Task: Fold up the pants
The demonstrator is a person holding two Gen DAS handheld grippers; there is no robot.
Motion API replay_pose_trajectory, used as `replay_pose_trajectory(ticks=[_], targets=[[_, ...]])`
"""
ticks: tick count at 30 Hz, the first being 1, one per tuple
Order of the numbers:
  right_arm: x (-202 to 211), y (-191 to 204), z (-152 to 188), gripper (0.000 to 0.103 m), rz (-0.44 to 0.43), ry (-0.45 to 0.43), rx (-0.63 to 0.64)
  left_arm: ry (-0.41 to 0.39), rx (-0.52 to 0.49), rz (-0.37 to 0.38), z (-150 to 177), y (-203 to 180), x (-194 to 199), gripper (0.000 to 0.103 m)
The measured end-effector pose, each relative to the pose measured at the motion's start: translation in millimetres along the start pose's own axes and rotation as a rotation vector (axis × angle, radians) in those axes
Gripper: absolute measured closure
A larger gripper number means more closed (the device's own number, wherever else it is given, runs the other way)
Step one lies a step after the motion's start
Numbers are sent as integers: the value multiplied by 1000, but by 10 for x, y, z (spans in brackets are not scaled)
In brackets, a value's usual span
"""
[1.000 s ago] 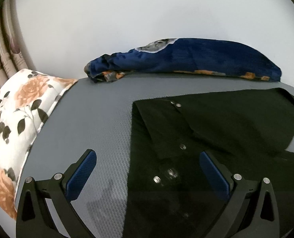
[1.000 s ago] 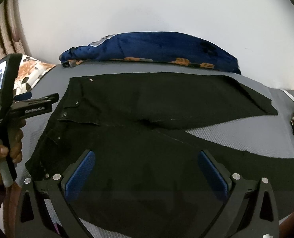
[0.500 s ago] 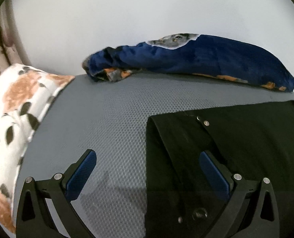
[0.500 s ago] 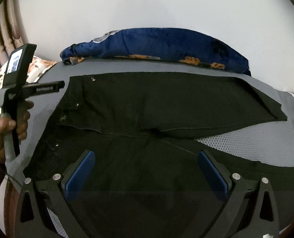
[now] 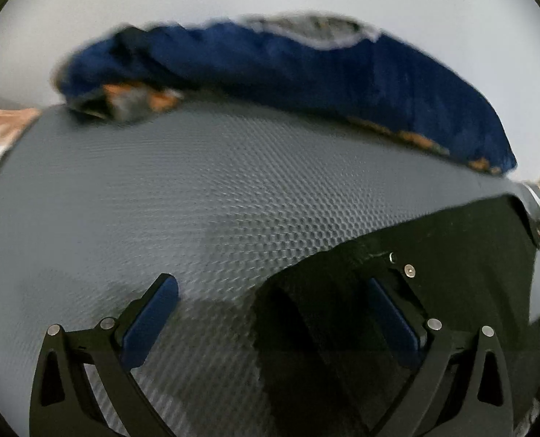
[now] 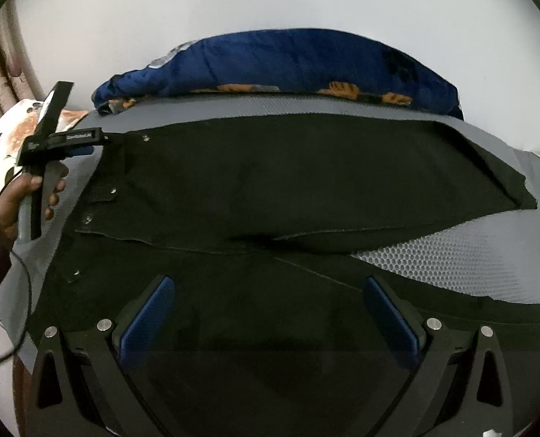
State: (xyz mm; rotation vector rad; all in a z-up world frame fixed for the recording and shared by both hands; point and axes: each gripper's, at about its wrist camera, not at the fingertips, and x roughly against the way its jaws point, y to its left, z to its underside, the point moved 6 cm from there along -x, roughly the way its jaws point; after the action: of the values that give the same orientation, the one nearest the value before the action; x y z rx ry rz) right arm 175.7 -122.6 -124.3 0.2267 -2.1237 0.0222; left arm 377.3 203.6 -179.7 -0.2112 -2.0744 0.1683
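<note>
Both grippers wide, pants flat on mat

Leftmost, L gripper [image 5: 271, 306] w/ fingers spread at the pants' [image 6: 270, 189] waistband corner. Pants lie flat across grey mat [image 6: 452, 255], legs to the right. R gripper [image 6: 270, 307] spread above near leg.

Grey honeycomb-textured mesh bed cover [image 6: 452, 255], bearing all items shown. Black pants [image 6: 288, 189] lie spread flat at its centre, waistband with metal snaps at the left end, two legs parting toward the right. Behind the pants, along the wall, rests a rolled dark-blue blanket with orange motifs [image 6: 288, 65]. Left of the pants, at the bed's edge, lies a white floral-print pillow [image 6: 0, 149].
</note>
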Motion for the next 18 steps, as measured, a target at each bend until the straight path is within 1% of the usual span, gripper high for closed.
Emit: replay_pose_trajectory(ticks=[1, 3, 4, 5, 6, 7, 8, 9, 10, 12, 13, 14, 16, 17, 18], targets=[[-19, -12, 2, 0, 1, 3, -3, -20, -24, -1, -15, -29, 4, 2], [-56, -46, -3, 0, 3, 7, -10, -35, -98, 71, -42, -158, 3, 23], [-74, -68, -11, 0, 6, 8, -11, -34, -111, 94, -45, -192, 8, 45], [-92, -93, -26, 0, 10, 8, -11, -24, -113, 120, -39, -227, 15, 56], [-106, -111, -36, 0, 13, 8, -11, -17, -112, 122, -32, -251, 29, 63], [-131, -144, -65, 0, 19, 8, -11, -6, -126, 115, -19, -290, 53, 76], [-154, -174, -98, 0, 19, 10, -13, -20, -165, 82, -6, -355, 121, 82], [-200, -255, -187, 0, 15, 7, -23, -39, -184, 55, 2, -398, 189, 84], [-200, -255, -187, 0, 15, 7, -23, -55, -187, 43, 4, -422, 241, 85], [-237, -351, -301, 0, 6, -3, -37, -104, -183, 31, 11, -495, 421, 87], [-265, -434, -407, 0, -16, -9, -55, -136, -177, 32, 19, -544, 532, 87], [-285, -497, -492, 0, -37, -13, -72, -174, -161, 42, 42, -605, 693, 87], [-372, -685, -708, 0, -82, -11, -122, -211, -134, 59, 77, -724, 867, 87], [-431, -763, -790, 0, -102, 3, -145, -246, -129, 85, 137, -836, 1013, 87], [-508, -837, -865, 0, -131, 30, -173, -261, -131, 93, 161, -913, 1073, 87]])
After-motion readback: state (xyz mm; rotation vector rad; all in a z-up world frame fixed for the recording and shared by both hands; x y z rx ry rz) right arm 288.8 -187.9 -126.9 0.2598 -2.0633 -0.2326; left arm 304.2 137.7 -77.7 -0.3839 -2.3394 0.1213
